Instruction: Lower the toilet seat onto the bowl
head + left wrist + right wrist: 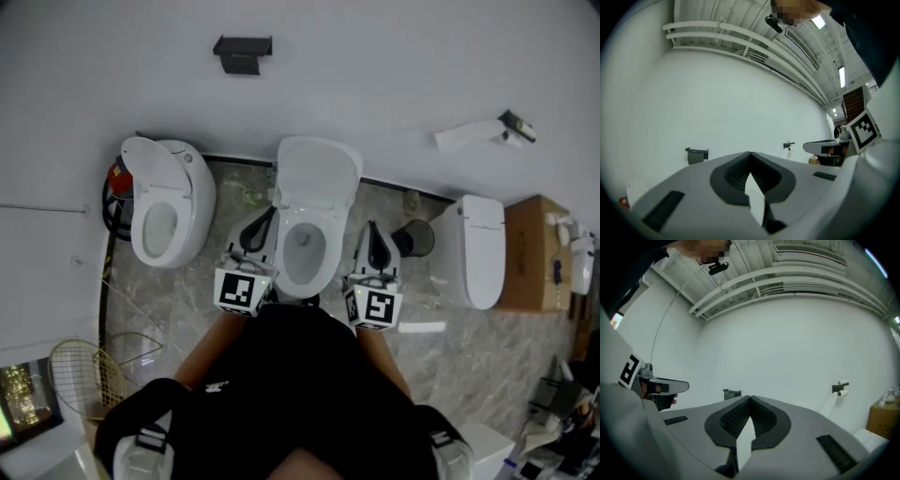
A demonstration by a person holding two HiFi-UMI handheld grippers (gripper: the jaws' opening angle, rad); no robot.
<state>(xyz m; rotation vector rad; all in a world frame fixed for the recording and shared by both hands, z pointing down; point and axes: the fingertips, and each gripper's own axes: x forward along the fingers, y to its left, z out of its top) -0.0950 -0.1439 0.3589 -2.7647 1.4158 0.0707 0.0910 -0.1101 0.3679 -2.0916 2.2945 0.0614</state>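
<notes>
Person in black [300, 394] is holding left gripper [270, 214] and right gripper [372, 230], fingers closed and empty, flanking toilet bowl [305, 251]; toilet seat [319, 173] is standing raised.

A plain white wall [375, 56] faces me, with a small dark bracket [243, 53] fixed high on it and a paper-roll holder [514, 126] to the right. The floor [431, 309] below me is grey veined marble (glossy in places). A cardboard box [534, 253] stands at the right. Overhead run white pipes [787, 286] and bright strip lights [818, 21].
</notes>
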